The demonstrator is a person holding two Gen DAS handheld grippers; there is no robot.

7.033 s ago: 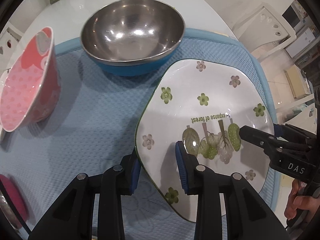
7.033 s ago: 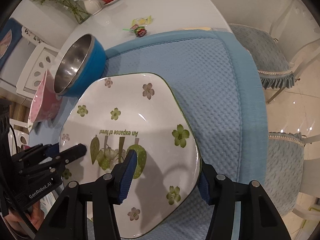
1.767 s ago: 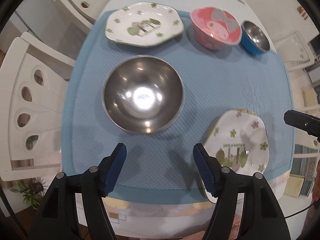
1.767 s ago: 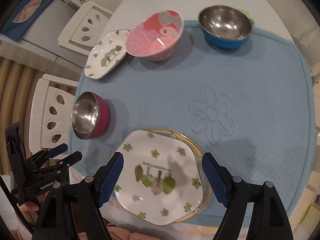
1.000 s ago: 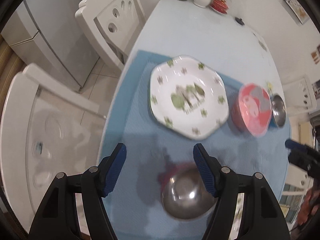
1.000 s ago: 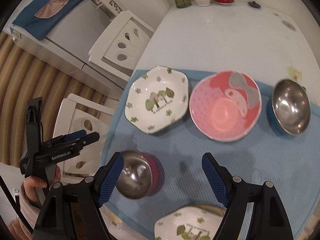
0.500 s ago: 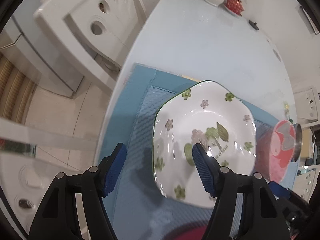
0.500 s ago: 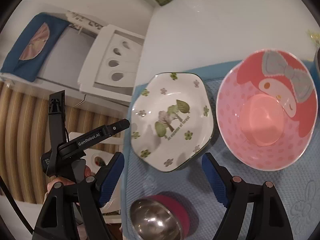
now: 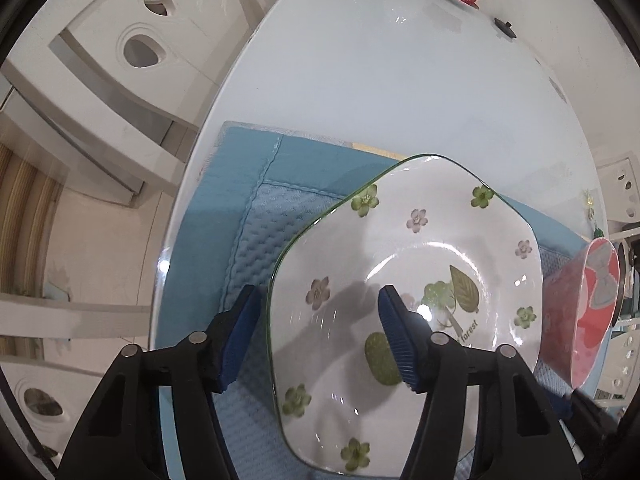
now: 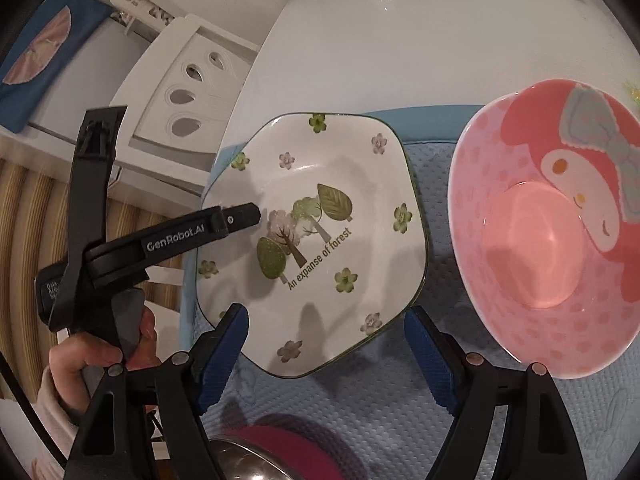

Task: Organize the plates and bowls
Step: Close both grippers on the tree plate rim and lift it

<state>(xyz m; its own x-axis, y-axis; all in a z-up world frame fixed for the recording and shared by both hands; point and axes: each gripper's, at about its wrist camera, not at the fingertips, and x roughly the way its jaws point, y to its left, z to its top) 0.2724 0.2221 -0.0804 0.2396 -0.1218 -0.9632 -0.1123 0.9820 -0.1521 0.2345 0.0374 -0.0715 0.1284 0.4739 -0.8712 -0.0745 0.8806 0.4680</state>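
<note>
L gripper [image 9: 320, 336] jaws closing astride floral plate [image 9: 420, 264] rim, not yet gripping; R gripper [image 10: 326, 354] wide open, empty, straddling the plate's near edge

The left gripper [image 9: 320, 336] is matte black plastic, its two angular fingers [image 9: 236, 344] lined with ribbed blue pads and fixed with round silver screws. From the right wrist view it shows white "GenRobot.AI" lettering along one finger and a small white label further back on its body. The right gripper [image 10: 326, 346] is built the same: black frame, ribbed blue pads, silver screws. The hand [image 10: 86, 364] behind the left gripper wears a pale sleeve [image 10: 50, 404].
</note>
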